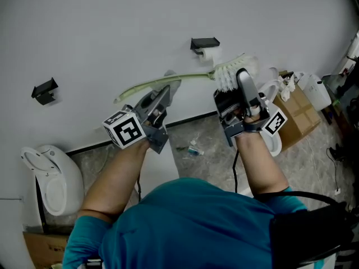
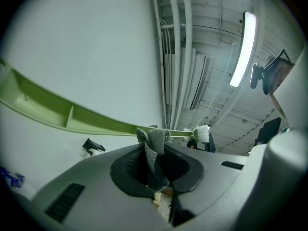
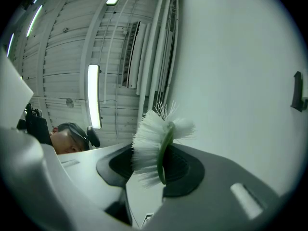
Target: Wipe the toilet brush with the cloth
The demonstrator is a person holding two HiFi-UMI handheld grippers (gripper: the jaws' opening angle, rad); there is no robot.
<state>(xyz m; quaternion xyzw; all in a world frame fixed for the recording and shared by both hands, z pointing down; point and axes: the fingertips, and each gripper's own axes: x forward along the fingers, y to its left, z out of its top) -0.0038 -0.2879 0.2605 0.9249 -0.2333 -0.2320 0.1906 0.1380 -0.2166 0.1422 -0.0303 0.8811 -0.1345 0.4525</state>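
Observation:
A toilet brush with a pale green handle (image 1: 162, 82) and white bristles (image 1: 231, 73) is held up in front of the white wall. My right gripper (image 1: 242, 77) is shut on the brush's head, and in the right gripper view the bristles (image 3: 153, 141) stick up from between the jaws (image 3: 161, 170). My left gripper (image 1: 167, 91) is shut on a grey cloth (image 2: 155, 146). The cloth's upper end lies against the green handle (image 2: 72, 117), partway along it. In the left gripper view the bristle head (image 2: 202, 133) shows small at the handle's far end.
A toilet-paper holder (image 1: 205, 42) and a black bracket (image 1: 45, 90) hang on the wall. A white toilet (image 1: 49, 178) stands at lower left. At right are a cardboard box (image 1: 302, 114) and another white fixture (image 1: 274, 142). Small litter (image 1: 192, 149) lies on the floor.

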